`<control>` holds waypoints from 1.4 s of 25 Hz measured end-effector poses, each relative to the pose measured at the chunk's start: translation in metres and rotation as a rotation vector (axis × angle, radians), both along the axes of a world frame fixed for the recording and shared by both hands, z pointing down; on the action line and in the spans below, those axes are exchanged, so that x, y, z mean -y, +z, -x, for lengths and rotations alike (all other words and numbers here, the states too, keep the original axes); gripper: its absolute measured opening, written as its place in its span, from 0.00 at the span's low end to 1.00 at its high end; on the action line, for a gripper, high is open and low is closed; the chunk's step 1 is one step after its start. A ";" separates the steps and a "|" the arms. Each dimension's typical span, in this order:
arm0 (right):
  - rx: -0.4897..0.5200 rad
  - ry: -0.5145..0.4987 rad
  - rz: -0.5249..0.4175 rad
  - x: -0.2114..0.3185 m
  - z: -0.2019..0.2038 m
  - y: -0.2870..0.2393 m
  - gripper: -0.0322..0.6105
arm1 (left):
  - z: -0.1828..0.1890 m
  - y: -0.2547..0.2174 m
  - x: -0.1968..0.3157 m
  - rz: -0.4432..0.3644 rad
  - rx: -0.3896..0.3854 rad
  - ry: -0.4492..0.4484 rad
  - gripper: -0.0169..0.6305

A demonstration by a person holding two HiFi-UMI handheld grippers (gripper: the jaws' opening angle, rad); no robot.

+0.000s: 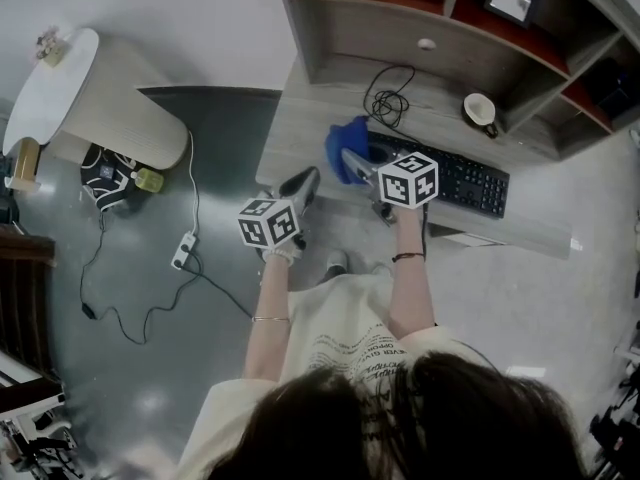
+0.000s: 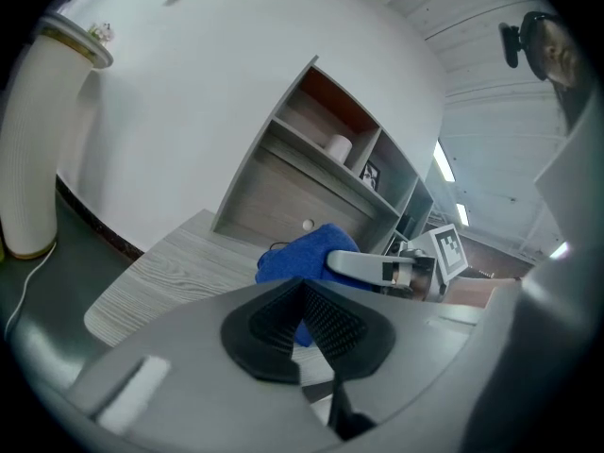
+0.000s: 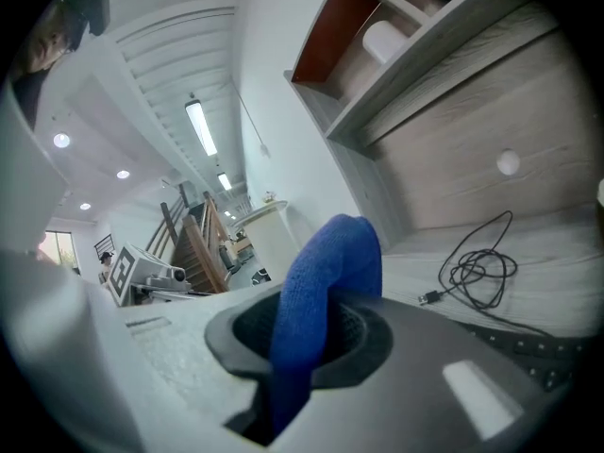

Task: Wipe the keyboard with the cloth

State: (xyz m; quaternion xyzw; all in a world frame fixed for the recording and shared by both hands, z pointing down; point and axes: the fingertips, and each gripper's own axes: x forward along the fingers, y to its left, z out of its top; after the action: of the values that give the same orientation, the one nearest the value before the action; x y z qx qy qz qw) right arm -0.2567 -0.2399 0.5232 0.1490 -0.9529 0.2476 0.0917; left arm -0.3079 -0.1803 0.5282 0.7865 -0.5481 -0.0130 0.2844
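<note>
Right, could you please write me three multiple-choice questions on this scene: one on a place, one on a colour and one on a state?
1. Where is the cloth relative to the keyboard? A at its right end; B at its left end; C under it.
2. What colour is the cloth? A red; B white; C blue.
3. What state are the right tongs in? A shut on the cloth; B wide open; C out of view.
Answers: B, the head view shows it at the left end; C, it is blue in every view; A, the right gripper view shows the cloth pinched between them.
</note>
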 end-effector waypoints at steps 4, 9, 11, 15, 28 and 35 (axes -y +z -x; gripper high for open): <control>0.060 -0.023 -0.047 0.001 -0.007 -0.019 0.13 | -0.003 -0.014 0.003 -0.047 0.013 -0.018 0.02; 0.115 -0.046 -0.111 0.002 -0.015 -0.045 0.13 | -0.009 -0.036 0.008 -0.107 0.047 -0.014 0.02; 0.135 -0.055 -0.131 0.002 -0.019 -0.054 0.13 | -0.012 -0.045 0.010 -0.131 0.058 -0.008 0.02; 0.171 -0.074 -0.162 0.002 -0.025 -0.068 0.13 | -0.018 -0.060 0.013 -0.171 0.075 0.006 0.02; 0.235 -0.099 -0.203 0.001 -0.048 -0.091 0.13 | -0.037 -0.085 0.018 -0.257 0.092 0.047 0.02; 0.235 -0.105 -0.220 -0.002 -0.052 -0.095 0.13 | -0.042 -0.087 0.017 -0.263 0.094 0.055 0.02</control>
State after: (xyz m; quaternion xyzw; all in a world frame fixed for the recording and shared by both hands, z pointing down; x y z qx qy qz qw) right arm -0.2051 -0.2380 0.4283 0.0781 -0.9849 0.1525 -0.0246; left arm -0.2660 -0.1973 0.4416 0.8314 -0.5326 -0.0401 0.1533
